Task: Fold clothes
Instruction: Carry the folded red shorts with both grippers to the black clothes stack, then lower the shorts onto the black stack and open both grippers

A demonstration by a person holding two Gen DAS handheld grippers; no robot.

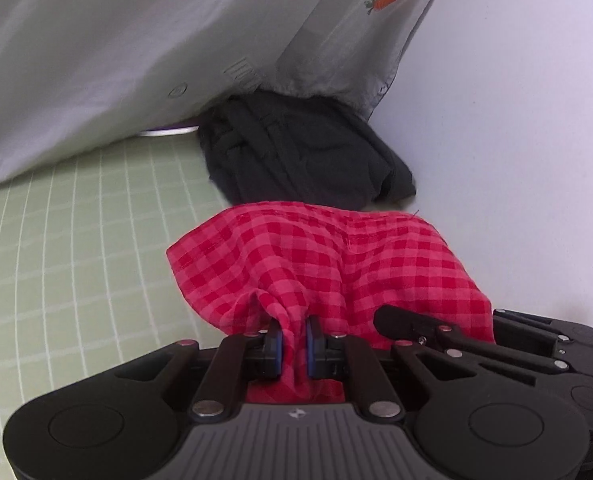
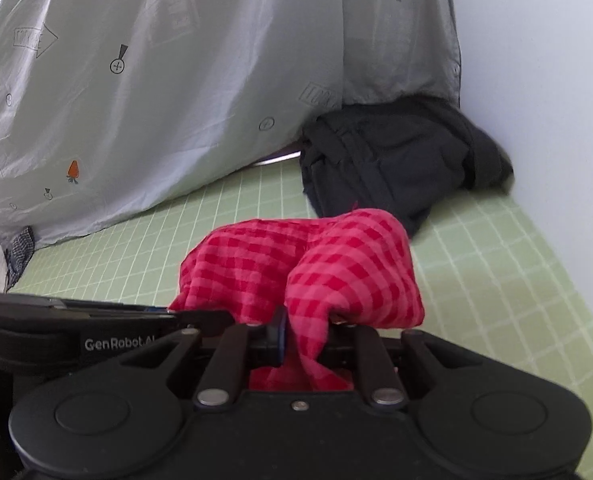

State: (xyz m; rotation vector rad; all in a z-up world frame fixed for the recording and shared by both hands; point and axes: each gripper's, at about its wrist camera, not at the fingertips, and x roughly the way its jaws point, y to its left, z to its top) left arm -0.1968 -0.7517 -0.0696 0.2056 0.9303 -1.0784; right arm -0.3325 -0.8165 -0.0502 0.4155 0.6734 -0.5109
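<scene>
We pinch the red checked cloth (image 1: 320, 264) tight in our left gripper (image 1: 294, 340) and our right gripper (image 2: 308, 336), bunched over the green mat (image 1: 76, 240). At 12 o'clock lies a dark cloth (image 2: 396, 160); a grey sheet (image 2: 156, 80) hangs behind.

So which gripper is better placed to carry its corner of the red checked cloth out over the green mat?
Probably the left gripper: open green mat lies on its outer side. The right gripper, also shut on the red checked cloth, has the dark garment ahead.
</scene>
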